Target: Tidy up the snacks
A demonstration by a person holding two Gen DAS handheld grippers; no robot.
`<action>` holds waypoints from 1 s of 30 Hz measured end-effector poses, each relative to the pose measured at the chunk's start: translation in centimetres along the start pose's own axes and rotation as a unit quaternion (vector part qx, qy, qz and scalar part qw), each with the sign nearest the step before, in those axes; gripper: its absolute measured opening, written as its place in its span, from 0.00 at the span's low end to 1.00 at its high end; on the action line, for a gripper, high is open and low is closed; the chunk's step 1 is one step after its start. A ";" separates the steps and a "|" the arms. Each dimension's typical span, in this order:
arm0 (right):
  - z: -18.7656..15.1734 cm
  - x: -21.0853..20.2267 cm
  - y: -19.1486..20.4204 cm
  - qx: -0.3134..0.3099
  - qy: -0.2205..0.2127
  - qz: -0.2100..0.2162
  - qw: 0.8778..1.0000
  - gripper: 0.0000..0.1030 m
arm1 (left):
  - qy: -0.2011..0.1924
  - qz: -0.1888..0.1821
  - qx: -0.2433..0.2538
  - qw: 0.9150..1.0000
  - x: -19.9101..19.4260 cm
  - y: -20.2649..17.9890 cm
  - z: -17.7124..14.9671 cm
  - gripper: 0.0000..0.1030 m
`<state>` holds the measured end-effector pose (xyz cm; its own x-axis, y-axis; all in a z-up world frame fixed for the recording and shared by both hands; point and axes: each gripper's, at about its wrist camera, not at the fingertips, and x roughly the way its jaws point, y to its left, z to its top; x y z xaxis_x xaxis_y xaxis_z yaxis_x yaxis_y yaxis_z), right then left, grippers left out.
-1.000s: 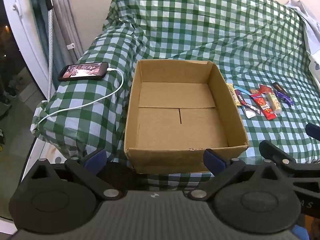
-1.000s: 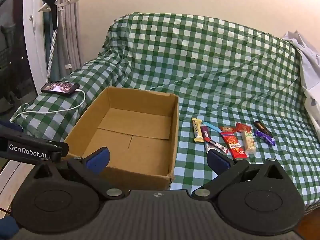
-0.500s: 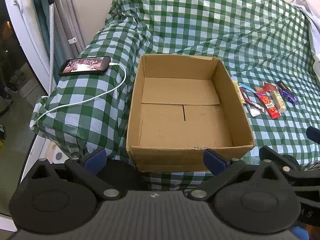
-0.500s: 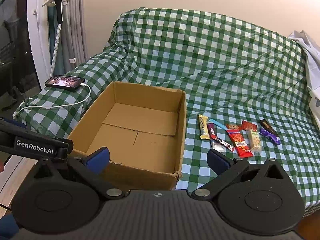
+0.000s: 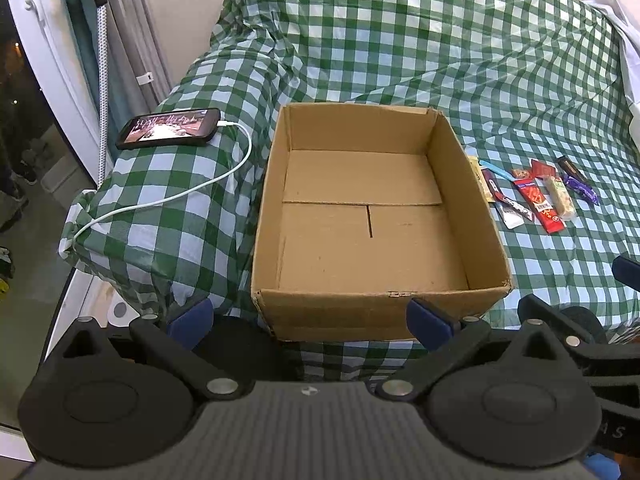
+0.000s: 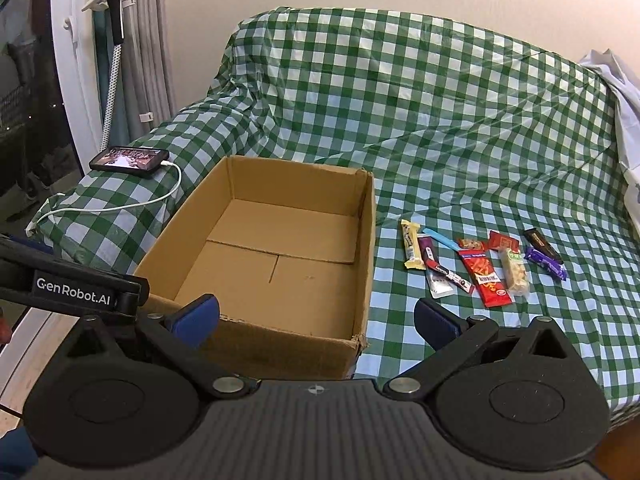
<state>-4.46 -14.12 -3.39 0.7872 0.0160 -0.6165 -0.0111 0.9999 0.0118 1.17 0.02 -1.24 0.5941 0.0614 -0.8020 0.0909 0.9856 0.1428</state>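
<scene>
An empty open cardboard box [image 5: 480, 216] [image 6: 366, 248] sits on a sofa covered with green checked cloth. Several snack packets lie in a loose row to its right: a yellow bar [image 6: 412, 245], a red packet [image 6: 487, 278] [image 5: 540, 206], a pale nut bar [image 6: 515, 272] and a purple bar [image 6: 546, 263] among them. My left gripper [image 5: 310, 318] is open and empty, just short of the box's near wall. My right gripper [image 6: 316, 320] is open and empty, near the box's front right corner, short of the snacks.
A phone [image 5: 170, 133] [image 6: 130, 160] with a white charging cable [image 5: 192, 192] lies on the sofa arm to the left. A garment steamer on a stand [image 6: 110, 8] and curtains stand far left. A white cloth [image 6: 624, 92] hangs at the right.
Both grippers have risen and drawn a little nearer to the sofa, so the box and snacks sit lower in both views. Both remain open and empty.
</scene>
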 end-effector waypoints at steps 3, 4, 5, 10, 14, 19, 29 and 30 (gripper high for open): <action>-0.1 0.0 0.0 0.001 -0.001 0.001 1.000 1.00 | 0.000 -0.003 -0.002 1.000 0.0 0.0 0.0 1.00; 0.0 -0.1 0.1 0.001 -0.001 0.000 1.000 1.00 | -0.001 0.000 -0.001 1.000 0.0 0.1 0.0 1.00; 0.0 -0.1 0.0 0.001 -0.002 0.001 1.000 1.00 | -0.002 0.005 0.001 1.000 -0.1 0.1 0.0 1.00; -0.1 0.0 0.3 -0.002 -0.001 0.002 1.000 1.00 | -0.002 -0.010 0.000 1.000 -0.3 0.0 0.0 1.00; -0.1 -0.2 0.6 -0.008 -0.003 0.003 1.000 1.00 | -0.007 -0.004 0.006 1.000 -0.5 -0.1 0.0 1.00; -0.1 -0.1 0.4 -0.005 -0.002 0.006 1.000 1.00 | -0.003 0.002 0.006 1.000 -0.3 0.0 0.0 1.00; -0.3 0.3 0.0 0.013 0.000 0.013 1.000 1.00 | 0.023 0.005 -0.009 1.000 0.9 0.4 0.8 1.00; -0.3 0.4 -0.1 0.019 0.002 0.014 1.000 1.00 | 0.028 0.008 -0.008 1.000 1.1 0.2 0.9 1.00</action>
<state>-4.30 -14.26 -3.91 0.7845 0.0444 -0.6185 -0.0103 0.9982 0.0586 2.55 0.18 -1.51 0.5500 0.0849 -0.8308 0.0692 0.9868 0.1467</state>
